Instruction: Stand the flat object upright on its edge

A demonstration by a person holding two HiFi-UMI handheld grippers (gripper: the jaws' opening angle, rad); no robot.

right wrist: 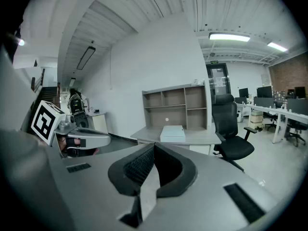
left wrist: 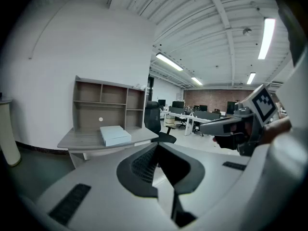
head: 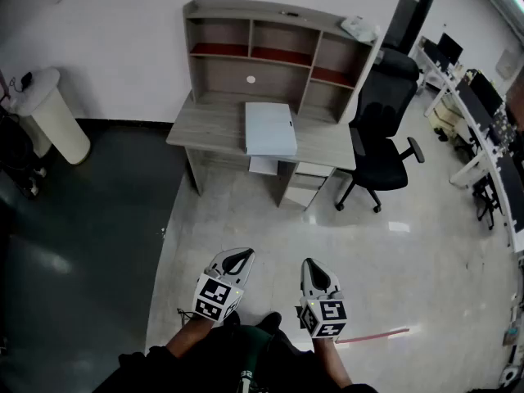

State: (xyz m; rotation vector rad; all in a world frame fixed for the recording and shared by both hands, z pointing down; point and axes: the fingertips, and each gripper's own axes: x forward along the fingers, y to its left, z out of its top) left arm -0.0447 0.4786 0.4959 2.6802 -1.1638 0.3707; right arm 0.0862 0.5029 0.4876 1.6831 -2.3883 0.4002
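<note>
A pale blue flat box (head: 270, 128) lies flat on a grey desk (head: 209, 125) with a shelf hutch, well ahead of me across the floor. It also shows far off as the box (left wrist: 115, 135) in the left gripper view and the box (right wrist: 172, 133) in the right gripper view. My left gripper (head: 240, 258) and right gripper (head: 313, 268) are held low near my body, side by side, far from the desk. Both are shut with nothing between the jaws. The left gripper (left wrist: 156, 146) and right gripper (right wrist: 153, 147) point toward the desk.
A black office chair (head: 382, 129) stands right of the desk. A white drawer unit (head: 307, 185) sits under the desk. A white cylindrical bin (head: 53, 113) stands at the far left on dark flooring. Rows of desks with monitors (head: 483, 129) line the right side.
</note>
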